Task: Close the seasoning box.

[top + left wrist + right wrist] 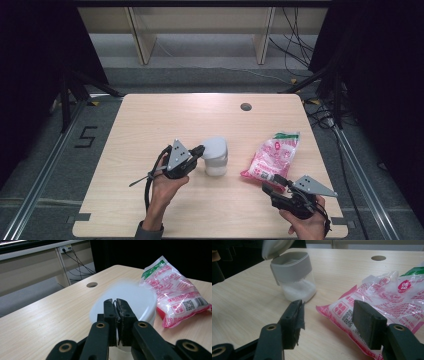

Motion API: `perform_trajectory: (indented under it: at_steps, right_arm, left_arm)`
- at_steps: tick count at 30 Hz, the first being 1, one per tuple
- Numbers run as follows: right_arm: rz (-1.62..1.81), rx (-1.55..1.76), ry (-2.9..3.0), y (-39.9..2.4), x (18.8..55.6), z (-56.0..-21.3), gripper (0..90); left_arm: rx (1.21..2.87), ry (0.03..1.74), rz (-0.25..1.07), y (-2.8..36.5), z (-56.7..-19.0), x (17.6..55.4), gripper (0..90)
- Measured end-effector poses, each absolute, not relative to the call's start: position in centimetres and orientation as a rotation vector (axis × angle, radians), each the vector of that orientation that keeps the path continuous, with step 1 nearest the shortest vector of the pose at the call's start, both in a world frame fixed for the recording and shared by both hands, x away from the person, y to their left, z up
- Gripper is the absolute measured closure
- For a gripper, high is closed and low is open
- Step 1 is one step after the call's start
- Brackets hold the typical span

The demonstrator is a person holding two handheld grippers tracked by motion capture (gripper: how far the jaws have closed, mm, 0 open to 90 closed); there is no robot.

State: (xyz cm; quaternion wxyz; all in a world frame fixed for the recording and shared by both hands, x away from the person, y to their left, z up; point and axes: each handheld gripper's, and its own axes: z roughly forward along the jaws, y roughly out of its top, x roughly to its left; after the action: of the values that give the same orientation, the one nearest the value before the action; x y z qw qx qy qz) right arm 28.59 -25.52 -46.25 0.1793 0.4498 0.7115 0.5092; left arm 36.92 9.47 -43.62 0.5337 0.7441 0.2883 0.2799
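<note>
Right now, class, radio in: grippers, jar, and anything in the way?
Left gripper shut, at the jar's lid. Right gripper open, near the pink bag, holding nothing. Jar upright with white powder, lid tipped up. Nothing between jar and bag.

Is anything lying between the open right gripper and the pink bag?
Nothing visible does. The right gripper has its jaws open with the pink bag just beyond them; the white container stands off to the side.
</note>
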Motion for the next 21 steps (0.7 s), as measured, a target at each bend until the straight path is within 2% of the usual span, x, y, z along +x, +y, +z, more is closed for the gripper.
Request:
perform_trajectory:
  at_steps: [1, 7, 9, 10, 13, 21]
  right_arm:
    - [1.439, 1.271, 2.011, -25.5, 28.6, -46.3, 42.7]
    - [1.442, 1.217, 2.006, -25.6, 28.8, -46.4, 42.3]
    - [1.441, 1.225, 2.005, -25.6, 28.8, -46.4, 42.3]
    - [1.443, 1.219, 2.009, -25.5, 28.8, -46.5, 42.2]
    - [1.444, 1.209, 2.014, -25.5, 28.8, -46.5, 42.1]
    - [1.445, 1.23, 2.037, -25.4, 28.7, -46.5, 41.9]
  left_arm:
    - [1.761, 0.69, 0.659, 9.7, -43.6, 36.8, 85.3]
    - [1.754, 0.677, 0.593, 10.6, -43.6, 35.7, 63.0]
    - [1.755, 0.668, 0.578, 10.6, -43.7, 35.5, 60.3]
    - [1.777, 0.669, 0.571, 10.5, -43.9, 35.0, 54.6]
    - [1.798, 0.658, 0.539, 10.1, -44.3, 34.3, 47.8]
    - [1.803, 0.676, 0.533, 10.2, -45.1, 33.3, 38.6]
